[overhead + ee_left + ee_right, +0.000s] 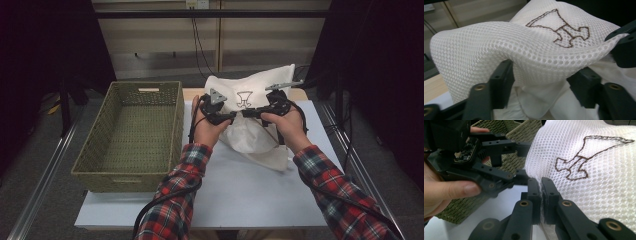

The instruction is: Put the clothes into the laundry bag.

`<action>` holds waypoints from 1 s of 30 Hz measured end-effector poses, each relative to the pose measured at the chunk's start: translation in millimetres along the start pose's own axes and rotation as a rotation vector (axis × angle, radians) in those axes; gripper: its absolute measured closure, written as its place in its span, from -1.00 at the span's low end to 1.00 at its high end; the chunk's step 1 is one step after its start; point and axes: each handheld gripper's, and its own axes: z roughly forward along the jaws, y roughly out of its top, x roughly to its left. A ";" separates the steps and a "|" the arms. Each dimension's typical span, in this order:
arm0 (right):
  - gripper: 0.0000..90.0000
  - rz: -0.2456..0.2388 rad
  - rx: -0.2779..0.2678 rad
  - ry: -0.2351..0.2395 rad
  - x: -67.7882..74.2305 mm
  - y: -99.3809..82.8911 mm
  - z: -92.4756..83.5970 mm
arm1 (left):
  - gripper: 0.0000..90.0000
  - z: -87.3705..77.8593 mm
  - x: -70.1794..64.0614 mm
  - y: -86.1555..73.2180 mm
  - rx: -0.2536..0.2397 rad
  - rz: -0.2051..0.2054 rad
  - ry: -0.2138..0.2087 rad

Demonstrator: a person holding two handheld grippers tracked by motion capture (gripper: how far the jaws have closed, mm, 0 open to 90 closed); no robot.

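Observation:
A white mesh bag (250, 95) with a brown stitched emblem (560, 27) stands at the far middle of the table, held up between both grippers. My right gripper (540, 192) is shut on the bag's near edge, with the mesh pinched between its pads. My left gripper (542, 82) has its jaws apart around a thick fold of the bag (499, 47), which drapes over and between them. In the high view the left gripper (235, 116) and right gripper (246, 113) point at each other, tips almost meeting at the bag's front. The right gripper view shows the left gripper (525, 161) against the mesh.
A green woven basket (92, 135) with nothing inside stands at the left of the white table (225, 195), close to the left hand. It also appears behind the left gripper as the basket (519, 132). A loose white flap (272, 157) lies under the bag.

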 end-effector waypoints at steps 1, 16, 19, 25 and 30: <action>0.93 0.002 -0.002 0.001 -0.6 -0.6 0.3 | 0.23 0.6 -0.4 1.6 0.002 0.012 -0.005; 0.63 -0.013 -0.050 0.005 3.1 -9.7 -9.6 | 0.92 -4.9 -1.1 10.1 0.107 -0.064 -0.060; 0.46 -0.019 -0.070 -0.012 7.2 -12.1 -17.6 | 0.92 -3.7 -1.8 8.8 0.118 -0.086 -0.048; 0.63 -0.059 -0.073 0.006 15.2 -30.6 -21.7 | 0.93 -2.5 -3.9 10.1 0.132 -0.114 -0.036; 0.83 -0.150 -0.042 -0.003 15.3 -58.3 -1.6 | 0.92 -0.4 -5.5 12.4 0.148 -0.161 -0.031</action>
